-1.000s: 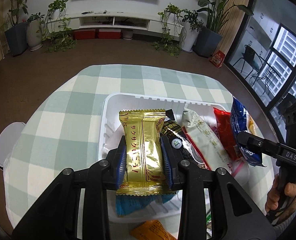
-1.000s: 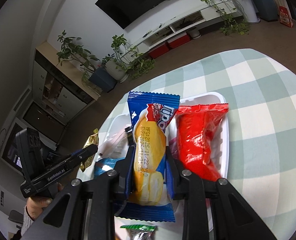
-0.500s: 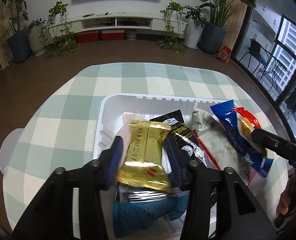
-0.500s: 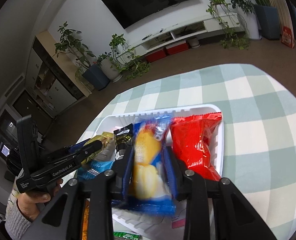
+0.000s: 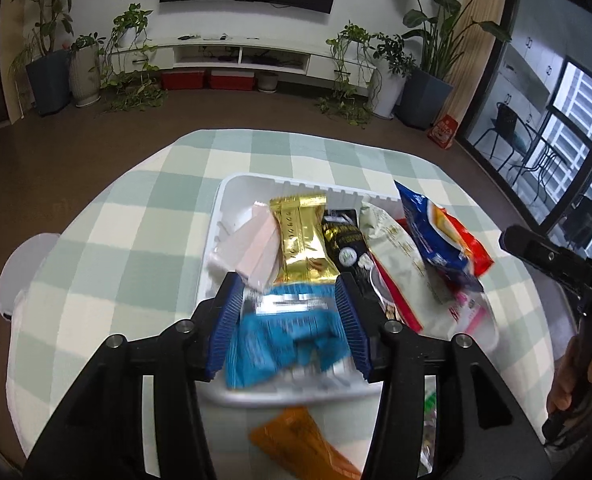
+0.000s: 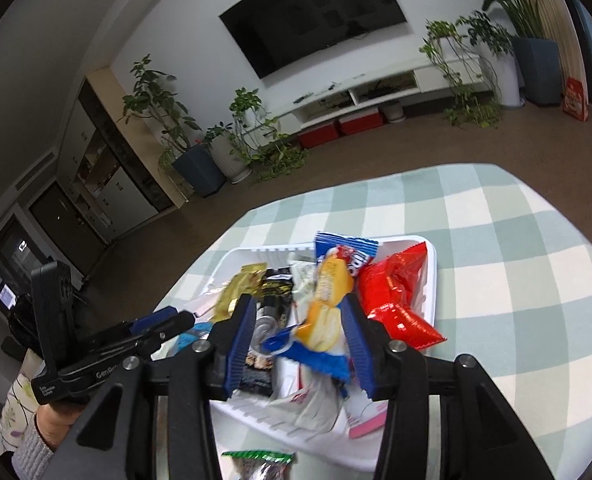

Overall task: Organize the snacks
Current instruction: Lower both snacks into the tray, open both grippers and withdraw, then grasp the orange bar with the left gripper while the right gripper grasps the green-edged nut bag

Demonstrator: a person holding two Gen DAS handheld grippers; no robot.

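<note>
White tray (image 5: 220, 216) on a green-checked tablecloth (image 5: 108, 248), holding the snacks side by side: pink pack (image 5: 258, 252), gold pack (image 5: 301, 240), black pack (image 5: 345, 240), pale bag (image 5: 391, 240), blue-and-yellow pack (image 5: 435, 236) and, seen from the right wrist, red bag (image 6: 399, 300). A blue pack (image 5: 284, 340) lies at the tray's near end. Left gripper (image 5: 288, 322): jaws have just been opening, now partly apart above the blue pack, gripping nothing; the gold pack lies free beyond them. Right gripper (image 6: 297, 344): jaws have just been opening, partly apart; the blue-and-yellow pack sits between them, unpressed, leaning on the others. An orange pack (image 5: 299, 446) and a green-edged pack (image 6: 256, 466) lie on the cloth outside the tray.
</note>
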